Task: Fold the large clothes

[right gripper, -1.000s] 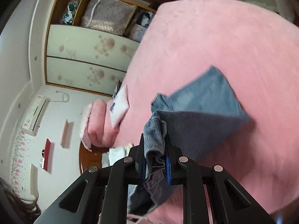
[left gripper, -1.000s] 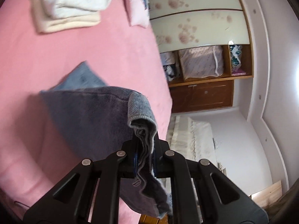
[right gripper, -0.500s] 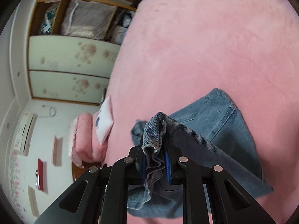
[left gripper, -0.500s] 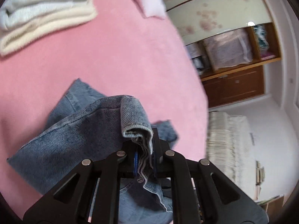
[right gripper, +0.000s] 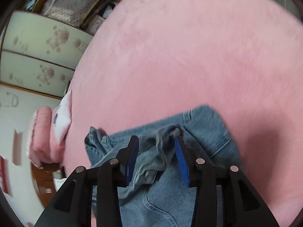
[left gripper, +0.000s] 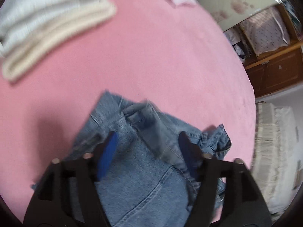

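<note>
1. The jeans (left gripper: 144,172) lie on the pink bed (left gripper: 151,60), in a folded bundle directly under both my tools. In the right wrist view the same jeans (right gripper: 204,124) show a rumpled edge standing up between my fingers.
2. My left tool (left gripper: 147,141) is wide open, and the denim lies loose between its blue pads (left gripper: 108,151); it holds nothing.
3. My right tool (right gripper: 156,145) is also wide open. A raised bunch of cloth is touching, or almost touching, the right-hand pad (right gripper: 180,160); I cannot tell which.
4. I judge that this fold is just laid down and the next step is to take the tools away.
5. What could go wrong: if I lift the right tool straight up, the ribbed pad may catch that raised bunch and pull the top layer open.
6. The top layer looks uneven, with a corner of cloth (left gripper: 221,138) sticking out at the side. It may spring back, because denim is stiff, so I think pressing it flat is needed.
7. Further away on the bed lies a stack of folded light cloths (left gripper: 55,24), well apart from the jeans, and a small pillow (right gripper: 63,117) near the far edge.
</note>
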Motion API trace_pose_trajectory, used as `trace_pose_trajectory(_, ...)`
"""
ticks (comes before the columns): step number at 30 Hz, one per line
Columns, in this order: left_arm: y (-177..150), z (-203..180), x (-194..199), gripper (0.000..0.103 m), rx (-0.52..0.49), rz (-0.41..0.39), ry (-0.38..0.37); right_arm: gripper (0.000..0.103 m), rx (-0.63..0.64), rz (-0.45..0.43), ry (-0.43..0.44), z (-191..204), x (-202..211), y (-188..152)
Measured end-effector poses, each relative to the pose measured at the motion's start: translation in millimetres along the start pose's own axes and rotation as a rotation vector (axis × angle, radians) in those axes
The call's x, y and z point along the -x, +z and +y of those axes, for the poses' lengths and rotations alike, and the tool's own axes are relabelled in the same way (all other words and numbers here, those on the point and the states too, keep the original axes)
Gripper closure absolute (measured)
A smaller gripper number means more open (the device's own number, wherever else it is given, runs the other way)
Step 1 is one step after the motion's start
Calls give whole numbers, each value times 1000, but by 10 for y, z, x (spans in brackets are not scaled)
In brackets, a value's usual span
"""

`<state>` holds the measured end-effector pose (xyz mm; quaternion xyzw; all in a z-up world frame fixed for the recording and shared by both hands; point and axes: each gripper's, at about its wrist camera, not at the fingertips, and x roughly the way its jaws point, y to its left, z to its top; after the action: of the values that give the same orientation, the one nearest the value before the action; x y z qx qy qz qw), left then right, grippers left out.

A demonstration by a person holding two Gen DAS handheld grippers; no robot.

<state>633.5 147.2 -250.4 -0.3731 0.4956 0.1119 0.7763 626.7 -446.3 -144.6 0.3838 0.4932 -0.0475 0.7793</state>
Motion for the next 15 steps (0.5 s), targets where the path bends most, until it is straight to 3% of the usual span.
trace_pose_trajectory(3,-231,-194,188,37,-145,-1,36,59,45,-7,-20,103,186,-108)
trace_pose_trajectory(5,-486,-343,262,37,-261,38,52,59,76,38,-22,143,233,-307)
trace_pose_trajectory(9,-1193,-480,276,37,-440,167,0,59,196,121,-21,273,254,-894)
trace_pose_trajectory(11,-1528,-520,252,46,-496,222,-28,60,305,161,3,401,259,-1255)
trace_pose_trajectory(13,-1826,-564,171,68,-542,271,-32,64,416,217,36,504,192,-1628)
trace_pose_trajectory(15,-2086,-559,42,76,-559,351,-38,83,496,289,72,588,122,-1967)
